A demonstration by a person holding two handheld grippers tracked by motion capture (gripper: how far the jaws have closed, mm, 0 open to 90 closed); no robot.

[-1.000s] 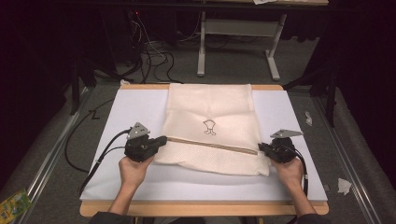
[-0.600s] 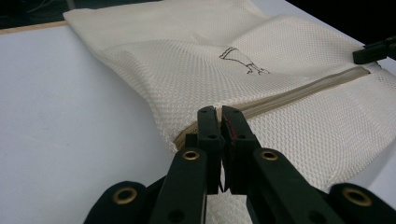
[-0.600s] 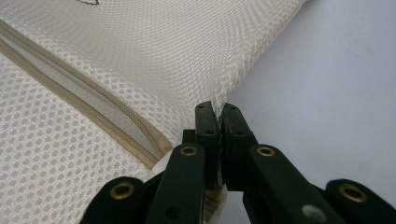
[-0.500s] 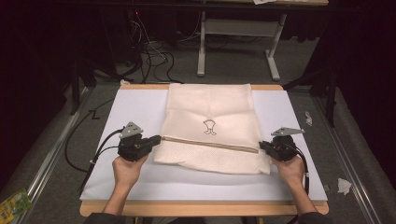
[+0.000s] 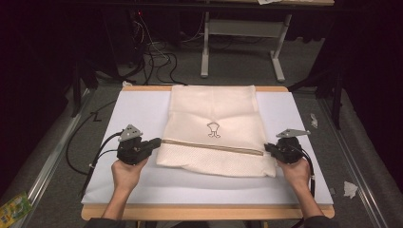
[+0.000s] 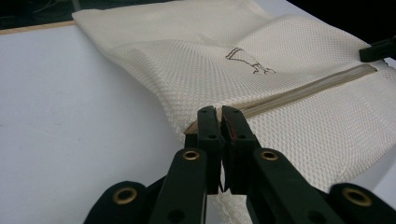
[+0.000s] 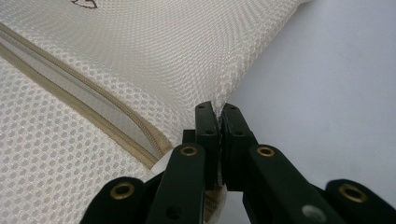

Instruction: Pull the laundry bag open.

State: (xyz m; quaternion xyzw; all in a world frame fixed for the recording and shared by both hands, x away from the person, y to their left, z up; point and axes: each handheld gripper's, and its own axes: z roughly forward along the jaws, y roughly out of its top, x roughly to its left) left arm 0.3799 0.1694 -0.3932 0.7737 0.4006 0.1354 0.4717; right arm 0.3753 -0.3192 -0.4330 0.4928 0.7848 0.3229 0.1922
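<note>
A cream mesh laundry bag lies flat in the middle of a white-topped table, its beige zipper running across it from side to side below a small printed emblem. The left gripper is clamped on the bag's left edge just at the zipper's end, jaws pressed together on the mesh in the left gripper view; the right gripper pinches the opposite edge near the zipper's other end, jaws likewise closed on the fabric. The bag looks light, soft and floppy, likely to sag and fold once lifted, and the open weave could snag or slip from a shallow bite; the seamed side edges beside the stiffer zipper tape seem the surest places to hold. Compared with a second ago, the left hand and its gripper sit slightly farther out from the bag's left edge, pulling the near part tauter, while the right hand appears unchanged and the bag rests on the same spot of the table
</note>
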